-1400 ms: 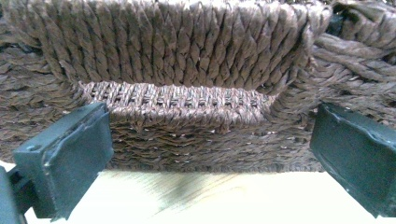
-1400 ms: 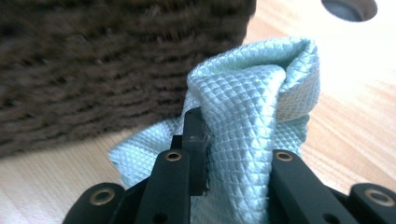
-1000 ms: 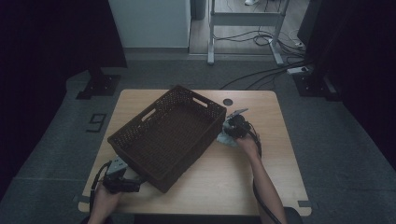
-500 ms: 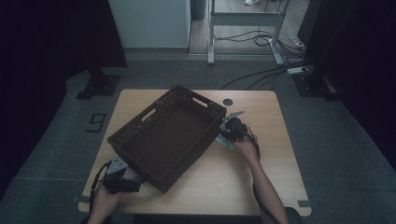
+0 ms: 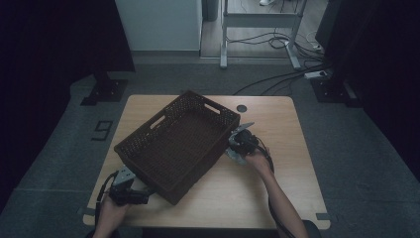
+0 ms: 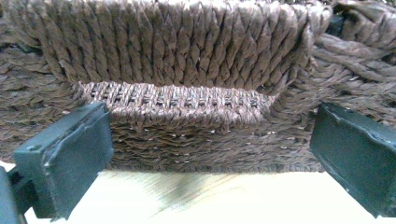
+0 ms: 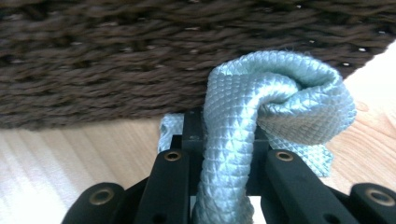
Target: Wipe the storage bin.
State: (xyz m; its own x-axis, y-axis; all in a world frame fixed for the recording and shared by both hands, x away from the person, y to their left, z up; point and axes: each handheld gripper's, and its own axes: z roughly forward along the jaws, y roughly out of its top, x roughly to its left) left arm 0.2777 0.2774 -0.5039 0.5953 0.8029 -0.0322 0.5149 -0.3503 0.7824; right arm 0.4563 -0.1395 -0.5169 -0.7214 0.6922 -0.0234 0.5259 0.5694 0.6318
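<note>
While I watch from the far end, this is my read:

Right gripper [image 7: 224, 154]: I have its jaws pinched hard on a pale blue cloth [image 7: 261, 107]; a fold runs up between them and bunches into a loop past the tips.

Cloth: it is touching the basket [image 5: 178, 144] wall or nearly so, just above the table [image 5: 277, 183]. From the high view I see it as a pale scrap [image 5: 235, 153] at the basket's right side, beside the right gripper [image 5: 241, 144].

Left gripper [image 6: 205, 158]: I hold its jaws spread wide, one on either side of the basket's near corner; I cannot tell whether the pads touch the weave [image 6: 187, 60].

Left gripper, high view [image 5: 130, 191]: near-left, at the basket's lowest corner.

Basket: dark brown, woven, set askew across the table's middle, with handle slots in its walls.

Table: light wood; a dark round hole [image 5: 241, 108] sits far right of the basket.
</note>
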